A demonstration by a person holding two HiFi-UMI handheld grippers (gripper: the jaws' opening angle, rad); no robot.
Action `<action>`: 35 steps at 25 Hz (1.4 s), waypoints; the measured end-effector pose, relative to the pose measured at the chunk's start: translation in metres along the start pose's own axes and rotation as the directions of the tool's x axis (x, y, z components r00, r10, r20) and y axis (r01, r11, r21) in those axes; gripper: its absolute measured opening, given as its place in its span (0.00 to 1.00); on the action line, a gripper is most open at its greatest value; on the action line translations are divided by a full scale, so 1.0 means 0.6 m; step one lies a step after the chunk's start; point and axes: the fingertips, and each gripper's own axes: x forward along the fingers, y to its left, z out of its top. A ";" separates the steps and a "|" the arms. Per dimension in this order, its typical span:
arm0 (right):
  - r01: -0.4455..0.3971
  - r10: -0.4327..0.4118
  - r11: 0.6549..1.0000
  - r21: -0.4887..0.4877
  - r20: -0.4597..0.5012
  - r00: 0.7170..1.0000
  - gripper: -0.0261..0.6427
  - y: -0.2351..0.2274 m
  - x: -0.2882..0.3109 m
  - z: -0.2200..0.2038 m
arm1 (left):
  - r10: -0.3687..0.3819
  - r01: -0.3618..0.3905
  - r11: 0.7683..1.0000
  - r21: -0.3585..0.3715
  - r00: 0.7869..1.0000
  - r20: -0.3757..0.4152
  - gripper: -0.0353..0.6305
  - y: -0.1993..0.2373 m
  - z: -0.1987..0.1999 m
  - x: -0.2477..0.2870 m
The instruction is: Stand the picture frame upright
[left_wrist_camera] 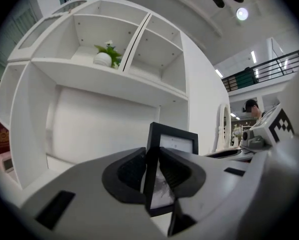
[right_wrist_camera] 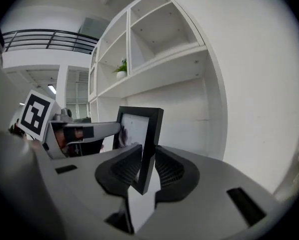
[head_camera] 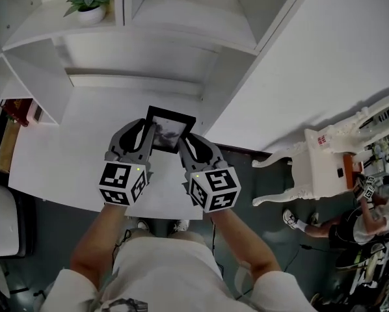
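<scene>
A small black picture frame [head_camera: 171, 127] with a grey print is held above the white desk [head_camera: 64, 155], between both grippers. My left gripper [head_camera: 147, 138] is shut on the frame's left edge [left_wrist_camera: 150, 169]; its dark pads [left_wrist_camera: 129, 176] press both faces. My right gripper [head_camera: 185, 145] is shut on the frame's right edge [right_wrist_camera: 148, 149], pads [right_wrist_camera: 167, 171] clamping it. In both gripper views the frame stands nearly upright, its lower edge off the desk. The left gripper [right_wrist_camera: 72, 134] also shows in the right gripper view, at the frame's far side.
White shelving [head_camera: 149, 18] rises behind the desk, with a potted plant [head_camera: 88, 2] on an upper shelf. A white wall panel [head_camera: 311, 70] flanks the desk's right. A white ornate chair [head_camera: 318, 161] and a person [head_camera: 357, 220] are on the floor at right.
</scene>
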 end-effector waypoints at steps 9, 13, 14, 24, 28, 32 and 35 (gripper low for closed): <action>0.022 0.014 0.988 -0.153 0.231 0.973 0.17 -0.015 -0.036 0.251 | -0.019 -0.013 0.991 0.131 0.970 0.244 0.19 -0.032 0.258 0.024; 0.033 0.029 0.979 -0.201 0.299 0.954 0.17 -0.014 -0.049 0.335 | -0.030 -0.027 0.986 0.167 0.945 0.326 0.19 -0.041 0.347 0.026; 0.035 0.033 0.977 -0.210 0.312 0.950 0.17 -0.014 -0.052 0.353 | -0.033 -0.031 0.984 0.178 0.939 0.342 0.19 -0.044 0.368 0.026; 0.068 0.025 0.971 -0.230 0.381 0.924 0.16 -0.032 -0.062 0.492 | -0.046 -0.046 0.977 0.207 0.908 0.417 0.19 -0.053 0.502 0.056; 0.097 0.008 0.965 -0.245 0.395 0.919 0.16 -0.045 -0.056 0.536 | -0.039 -0.056 0.978 0.201 0.897 0.440 0.19 -0.051 0.538 0.075; 0.130 -0.022 0.963 -0.238 0.410 0.912 0.16 -0.060 -0.044 0.578 | -0.025 -0.073 0.978 0.198 0.890 0.455 0.19 -0.044 0.574 0.103; 0.168 -0.054 0.957 -0.237 0.423 0.905 0.16 -0.071 -0.032 0.606 | -0.009 -0.090 0.978 0.190 0.886 0.464 0.19 -0.038 0.599 0.126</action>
